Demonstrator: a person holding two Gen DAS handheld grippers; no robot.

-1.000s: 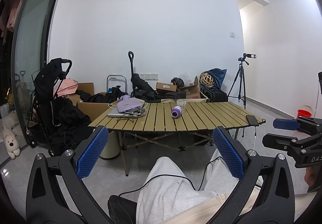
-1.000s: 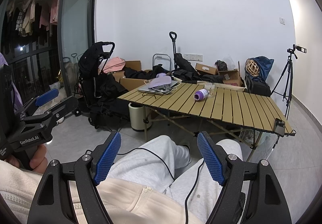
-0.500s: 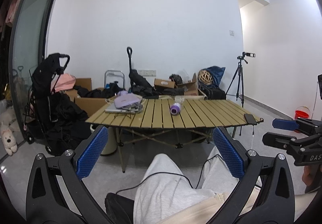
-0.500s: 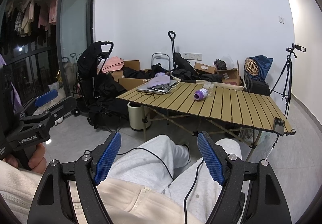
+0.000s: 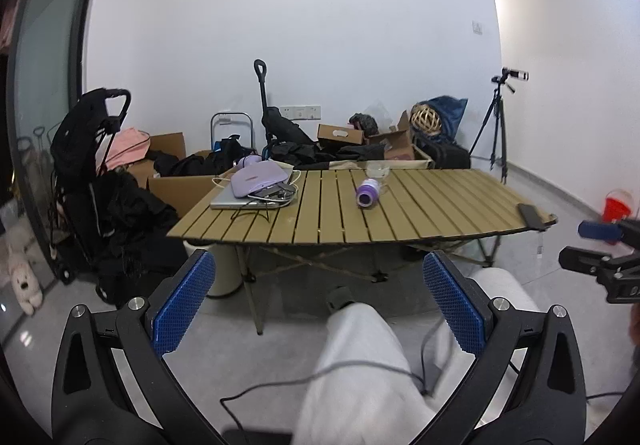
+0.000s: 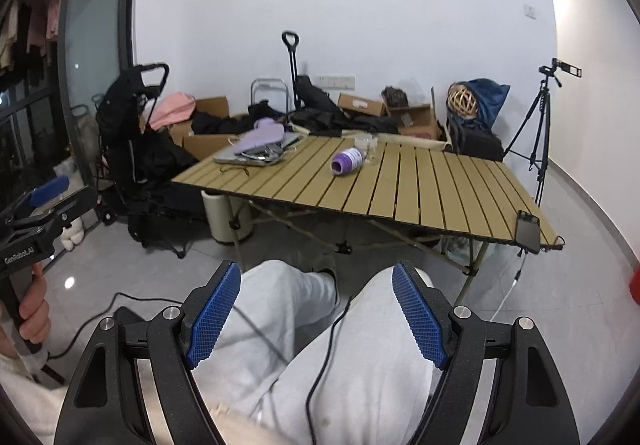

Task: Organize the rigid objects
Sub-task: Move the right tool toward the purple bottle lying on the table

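Note:
A slatted folding table stands ahead. On it lie a purple bottle on its side, a small clear glass, a lilac pouch on a silver laptop, and a black phone at the right front corner. My left gripper is open and empty above the person's grey-trousered legs. My right gripper is open and empty too, well short of the table.
A black stroller stands left of the table. Cardboard boxes and dark clothes crowd the back wall. A tripod with a camera stands at the right. A red bucket sits on the floor. Cables cross the legs.
Both grippers have moved forward and risen, so the table looks nearer and its top more visible. Both stay open and empty.

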